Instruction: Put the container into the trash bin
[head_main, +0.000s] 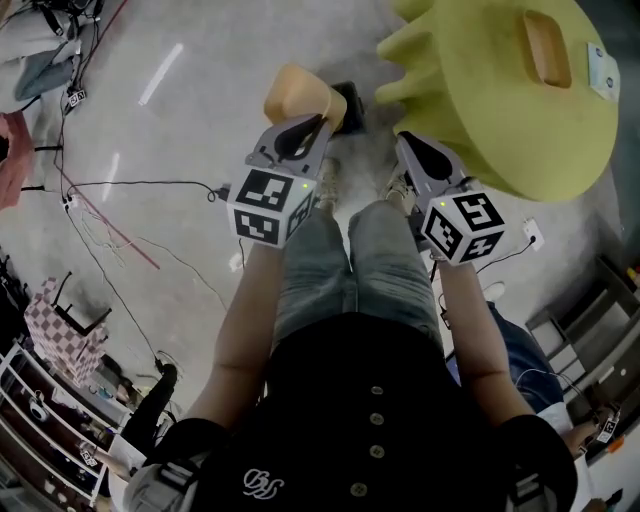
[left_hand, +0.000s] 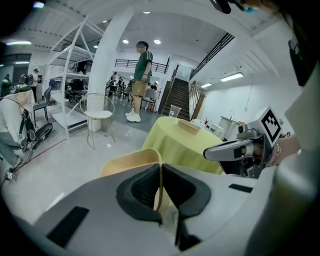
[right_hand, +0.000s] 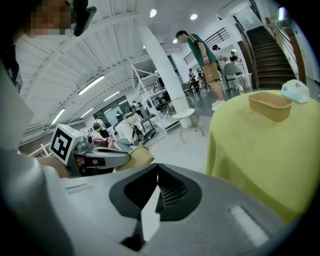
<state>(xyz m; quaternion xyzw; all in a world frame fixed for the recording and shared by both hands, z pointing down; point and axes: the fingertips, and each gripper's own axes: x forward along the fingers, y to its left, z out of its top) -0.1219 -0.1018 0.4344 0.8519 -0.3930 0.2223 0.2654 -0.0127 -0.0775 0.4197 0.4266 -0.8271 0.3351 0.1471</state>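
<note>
Ceiling lights (left_hand: 157, 41) at twelve o'clock light both gripper views brightly and evenly. In the dimmer head view, glare streaks the floor (head_main: 160, 72) at eleven o'clock. Fisheye bending and dark vignetting ring every edge.

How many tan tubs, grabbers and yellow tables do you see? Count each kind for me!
Tan containers: 2 (held container, second container)
Grippers: 2 (left gripper, right gripper)
Yellow tables: 1 (table)
Total: 5
</note>
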